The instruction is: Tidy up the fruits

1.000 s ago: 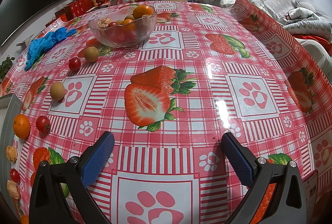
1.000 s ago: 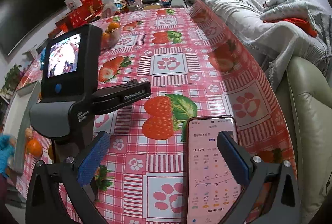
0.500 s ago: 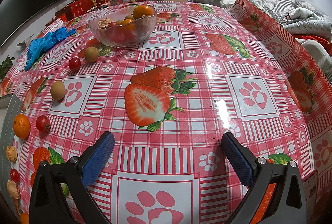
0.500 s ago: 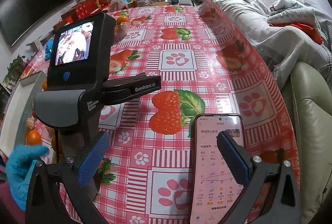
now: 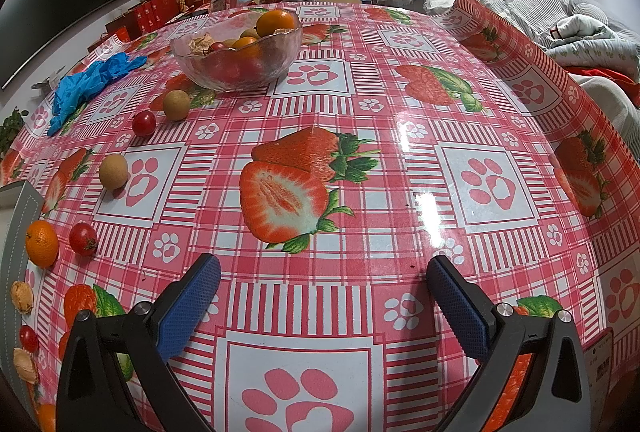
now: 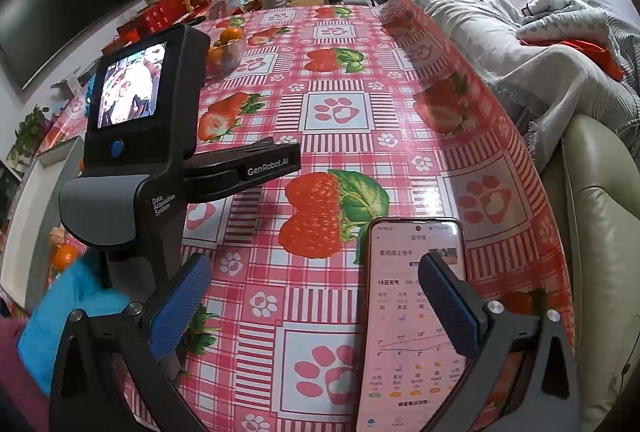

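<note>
A glass bowl (image 5: 240,51) holding oranges and tomatoes stands at the far left of the strawberry tablecloth; it also shows in the right wrist view (image 6: 224,51). Loose fruit lies on the left: a brown round fruit (image 5: 177,105), a cherry tomato (image 5: 144,123), another brown fruit (image 5: 113,171), an orange (image 5: 41,243) and a tomato (image 5: 83,238). My left gripper (image 5: 323,270) is open and empty near the front edge. My right gripper (image 6: 314,272) is open and empty, beside the left gripper's body (image 6: 136,159), which a blue-gloved hand (image 6: 68,312) holds.
A lit phone (image 6: 412,312) lies under my right gripper's right finger. A blue glove (image 5: 86,83) lies at the far left. A grey tray edge (image 5: 16,232) runs along the left. Boxes and jars crowd the far end. A sofa with blankets (image 6: 520,43) borders the right.
The right gripper has risen and shifted forward. A blue-gloved hand has come up to the left gripper's handle. The left gripper and the fruit have not moved.
</note>
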Tool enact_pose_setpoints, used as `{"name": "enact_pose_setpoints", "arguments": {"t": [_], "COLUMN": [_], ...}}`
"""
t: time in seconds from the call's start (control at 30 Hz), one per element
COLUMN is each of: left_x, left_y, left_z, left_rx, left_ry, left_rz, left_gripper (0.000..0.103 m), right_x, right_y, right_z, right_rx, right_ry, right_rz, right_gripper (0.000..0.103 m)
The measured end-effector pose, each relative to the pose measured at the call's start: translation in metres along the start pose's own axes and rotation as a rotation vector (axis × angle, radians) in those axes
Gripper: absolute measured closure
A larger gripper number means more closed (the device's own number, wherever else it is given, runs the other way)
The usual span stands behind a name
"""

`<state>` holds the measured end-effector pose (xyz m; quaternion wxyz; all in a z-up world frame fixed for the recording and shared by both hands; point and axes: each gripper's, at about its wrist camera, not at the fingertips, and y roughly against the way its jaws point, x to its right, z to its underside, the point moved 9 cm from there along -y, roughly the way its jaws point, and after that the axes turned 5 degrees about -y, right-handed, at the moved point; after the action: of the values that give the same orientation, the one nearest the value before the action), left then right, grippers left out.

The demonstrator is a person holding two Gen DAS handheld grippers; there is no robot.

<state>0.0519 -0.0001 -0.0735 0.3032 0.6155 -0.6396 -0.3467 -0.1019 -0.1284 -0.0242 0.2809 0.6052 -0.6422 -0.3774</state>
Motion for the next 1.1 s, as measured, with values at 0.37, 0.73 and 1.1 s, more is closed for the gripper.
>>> {"name": "enact_pose_setpoints", "arguments": {"t": [0.37, 0.73, 1.1], "left_x": [0.000, -0.106, -0.165], "left_y": [0.023, 0.134, 0.109], "left_z": [0.001, 0.042, 0.127], "left_rx": [-0.047, 0.065, -0.071], "left_ry": [-0.031, 0.024, 0.112], "left_rz": [0.039, -0.038, -0.107], "left_gripper": [0.000, 0.000, 0.000], "right_x": [0.003, -0.023, -0.100], "right_y": [0.013, 0.008, -0.012], "right_z": [-0.010, -0.006, 0.055], "right_rx": [0.032, 0.037, -0.109], "right_ry": [-0.002, 0.011, 0.233], "right_rz": [-0.004, -0.076, -0.183], "right_gripper": [0.000, 0.000, 0.000]}}
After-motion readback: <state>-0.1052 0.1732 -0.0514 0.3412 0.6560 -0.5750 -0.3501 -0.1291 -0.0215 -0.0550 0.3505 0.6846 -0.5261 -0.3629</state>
